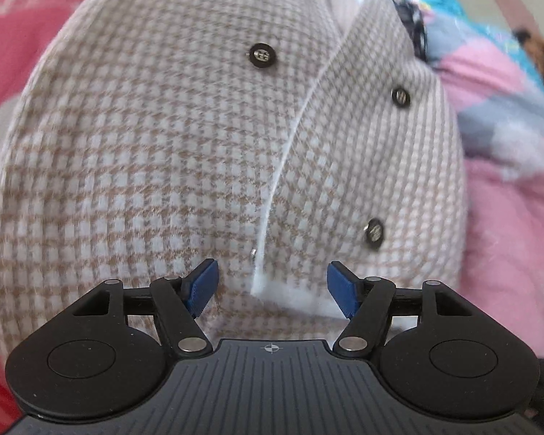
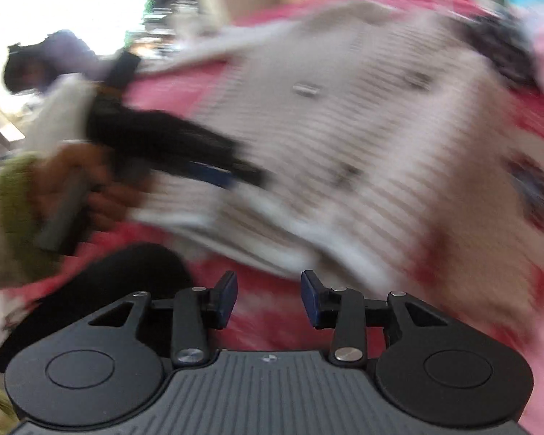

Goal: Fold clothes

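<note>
Two views, and the biggest thing in both is the pink and red bedding [image 1: 518,217], running off every edge of your left wrist frame and filling the lower right of the blurred right wrist frame. On it lies your checked jacket [image 1: 145,152], tan and white houndstooth, filling most of the left wrist frame from top to the gripper body; in the right wrist view it sits across the centre and upper right. Its white front edge [image 1: 290,166] curves from upper right down to lower centre, one panel overlapping the other. At the upper right of the left wrist frame there's a bunched blue and pink cloth [image 1: 489,83] beside the jacket.

Your left gripper [image 1: 272,288] hangs right over the jacket's lower hem, blue pads spread wide, the white edge's corner between them but neither pad pressing on it. From the right wrist view you see that same gripper at left of centre, your hand [image 2: 79,181] wrapped round its handle, a green cuff [image 2: 14,195] at the far left.

Your right gripper [image 2: 269,301] is parted too, nothing between its pads, pink bedding beneath them and the jacket's hem just above.

Smallest now: three dark buttons [image 1: 262,56] on the jacket, one upper centre, two down the right panel
</note>
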`<state>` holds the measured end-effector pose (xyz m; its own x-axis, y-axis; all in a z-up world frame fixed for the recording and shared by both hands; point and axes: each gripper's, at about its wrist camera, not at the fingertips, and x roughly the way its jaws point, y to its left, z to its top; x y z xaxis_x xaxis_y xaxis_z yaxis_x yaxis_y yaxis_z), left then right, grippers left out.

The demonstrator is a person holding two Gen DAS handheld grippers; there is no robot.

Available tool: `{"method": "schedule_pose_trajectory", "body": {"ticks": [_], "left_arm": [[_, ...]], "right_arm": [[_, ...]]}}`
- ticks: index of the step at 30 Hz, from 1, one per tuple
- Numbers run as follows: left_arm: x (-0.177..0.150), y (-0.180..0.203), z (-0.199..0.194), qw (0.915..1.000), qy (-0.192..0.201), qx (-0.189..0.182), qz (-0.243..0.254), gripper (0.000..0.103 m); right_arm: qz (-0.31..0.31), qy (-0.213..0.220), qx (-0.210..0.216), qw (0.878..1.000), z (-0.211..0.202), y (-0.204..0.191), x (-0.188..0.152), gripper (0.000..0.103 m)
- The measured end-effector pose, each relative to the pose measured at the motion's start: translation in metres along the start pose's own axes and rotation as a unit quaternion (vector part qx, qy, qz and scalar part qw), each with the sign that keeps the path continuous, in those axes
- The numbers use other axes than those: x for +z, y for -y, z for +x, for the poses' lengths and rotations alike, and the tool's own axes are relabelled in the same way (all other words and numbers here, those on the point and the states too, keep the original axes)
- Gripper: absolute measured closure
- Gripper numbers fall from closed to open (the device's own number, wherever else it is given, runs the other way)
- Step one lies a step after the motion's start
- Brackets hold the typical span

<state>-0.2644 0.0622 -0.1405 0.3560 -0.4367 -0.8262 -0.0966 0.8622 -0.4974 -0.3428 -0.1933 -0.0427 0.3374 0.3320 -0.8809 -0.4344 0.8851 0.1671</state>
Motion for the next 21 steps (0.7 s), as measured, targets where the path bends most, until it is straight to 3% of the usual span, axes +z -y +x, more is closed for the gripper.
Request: {"method": "schedule_pose_trajectory", "body": {"ticks": [2,4,7,9,11,15,16,19,21], "left_arm": [[-0.004,0.007,0.004,0.9996,0.007,0.025,0.015,0.054],[-0.006,0.011,0.009,0.9993,0.007,0.035,0.014,0.061],[-0.009,0.015,0.011,0.9986,0.018,0.049,-0.004,0.079],[-0.008,0.017,0.010,0.9975,0.027,0.062,-0.024,0.082],[-0.006,0.018,0.009,0.9963,0.036,0.063,-0.045,0.083],[-0.003,0.020,0.007,0.9949,0.045,0.072,-0.055,0.087],[-0.002,0.020,0.008,0.9946,0.044,0.075,-0.056,0.087],[-0.003,0.019,0.013,0.9938,0.040,0.086,-0.058,0.091],[-0.004,0.019,0.014,0.9933,0.044,0.090,-0.057,0.093]], "right_arm": [[0.010,-0.006,-0.065,0.998,0.002,0.013,-0.009,0.062],[-0.015,-0.002,-0.103,0.995,0.010,0.013,-0.017,0.062],[-0.012,0.002,-0.079,0.997,0.025,0.015,-0.015,0.062],[0.002,-0.003,-0.068,0.998,0.038,0.020,-0.011,0.062],[0.019,-0.014,-0.086,0.996,0.050,0.027,-0.012,0.062],[0.080,-0.009,-0.084,0.993,0.063,0.049,-0.015,0.066],[0.098,-0.004,-0.078,0.992,0.065,0.055,-0.016,0.068],[0.114,0.007,-0.108,0.987,0.064,0.067,-0.022,0.100],[0.094,0.042,-0.151,0.983,0.050,0.070,-0.020,0.101]]}}
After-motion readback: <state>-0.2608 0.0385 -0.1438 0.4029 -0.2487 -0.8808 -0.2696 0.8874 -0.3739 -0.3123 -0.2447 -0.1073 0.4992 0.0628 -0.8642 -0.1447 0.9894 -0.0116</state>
